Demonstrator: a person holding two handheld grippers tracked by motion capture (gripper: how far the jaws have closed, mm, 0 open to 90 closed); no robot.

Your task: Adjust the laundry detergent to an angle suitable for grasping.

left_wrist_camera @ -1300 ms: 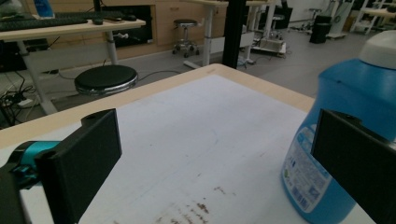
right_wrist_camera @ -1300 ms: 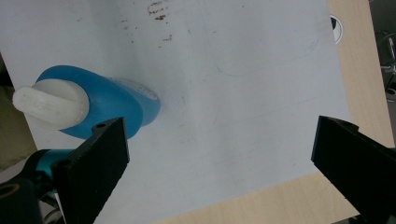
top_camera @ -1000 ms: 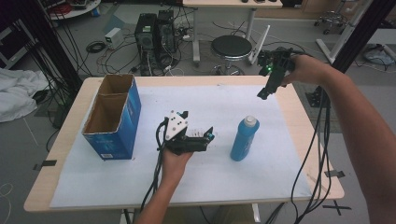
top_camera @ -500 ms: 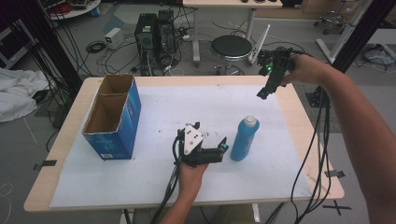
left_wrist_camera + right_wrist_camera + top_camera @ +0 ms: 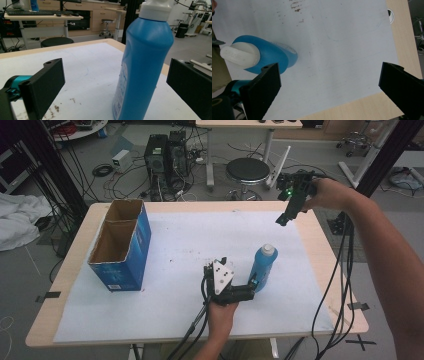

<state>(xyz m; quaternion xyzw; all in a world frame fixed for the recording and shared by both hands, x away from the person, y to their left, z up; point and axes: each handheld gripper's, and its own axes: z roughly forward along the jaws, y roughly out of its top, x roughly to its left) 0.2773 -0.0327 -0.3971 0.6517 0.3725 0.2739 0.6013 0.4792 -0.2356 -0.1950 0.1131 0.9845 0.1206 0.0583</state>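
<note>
Left gripper spreads its flat, matte black jaws wide around the upright, smooth blue plastic bottle with a ribbed white cap, gripping nothing.

One blue bottle and one blue cardboard box are seen on the table; two grippers, left and right, are counted beside the bottle.

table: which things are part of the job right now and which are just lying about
In the job: blue bottle, upright; left gripper, open around it; right gripper, open, held above the table.

Lying about: blue box, white sheet, stool behind.
</note>
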